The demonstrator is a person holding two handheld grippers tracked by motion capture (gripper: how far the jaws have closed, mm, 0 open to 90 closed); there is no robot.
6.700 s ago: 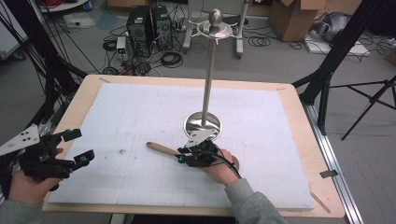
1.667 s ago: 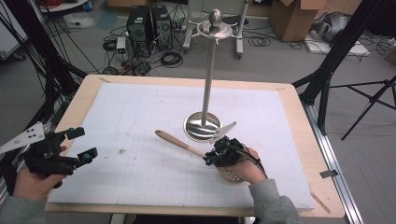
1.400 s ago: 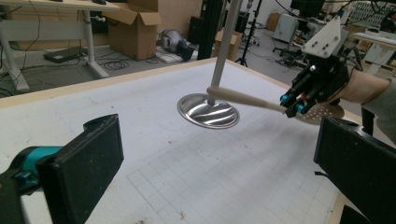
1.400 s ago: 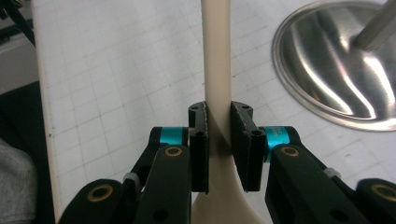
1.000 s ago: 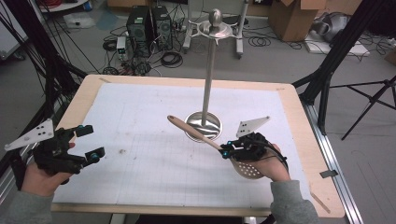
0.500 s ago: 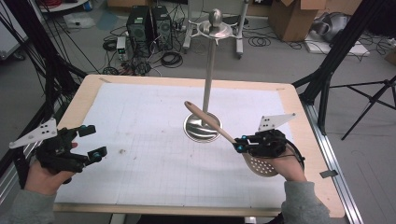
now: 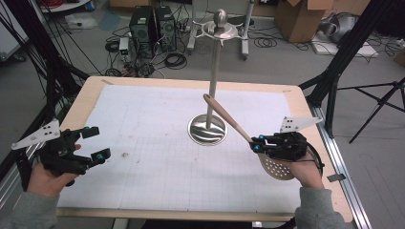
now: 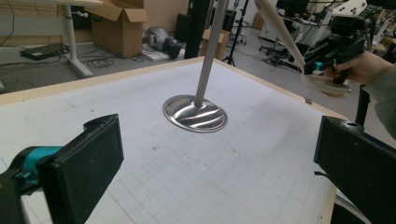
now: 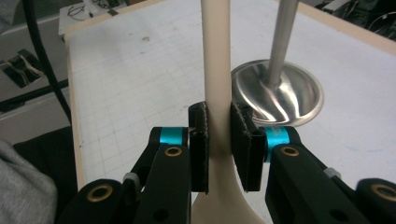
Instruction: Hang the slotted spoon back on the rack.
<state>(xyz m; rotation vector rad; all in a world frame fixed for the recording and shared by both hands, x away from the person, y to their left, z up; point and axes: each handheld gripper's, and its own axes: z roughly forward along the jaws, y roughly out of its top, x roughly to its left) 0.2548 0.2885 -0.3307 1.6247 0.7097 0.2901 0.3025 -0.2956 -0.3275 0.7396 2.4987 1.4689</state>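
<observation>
L gripper [image 7: 90, 143] sits at table's [image 7: 143, 83] left edge, jaws wide apart, holding nothing. Stand [image 7: 208, 129] mid-table. R gripper [image 7: 255, 144] clamps spoon [image 7: 229, 120] handle, spoon lifted, tip near stand pole, bowl by R hand [image 7: 305, 169].

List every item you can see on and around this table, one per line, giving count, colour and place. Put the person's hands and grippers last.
Skimmer spoon: one, pale wooden handle and perforated bowl, lifted off the table at right, handle tilted toward the stand's pole.
Utensil stand: one, shiny silver, round base at mid-table, tall pole with a knobbed top.
Grid mat: one, white, covering the tabletop.
Table: one, light wood edge.
Cardboard box: one, brown, floor behind table.
Computer towers: two, black, floor behind table.
Left gripper: one, black, open, at the table's left edge, holding nothing.
Right gripper: one, black, shut on the spoon's handle.
Hands: two, grey sleeves.
</observation>
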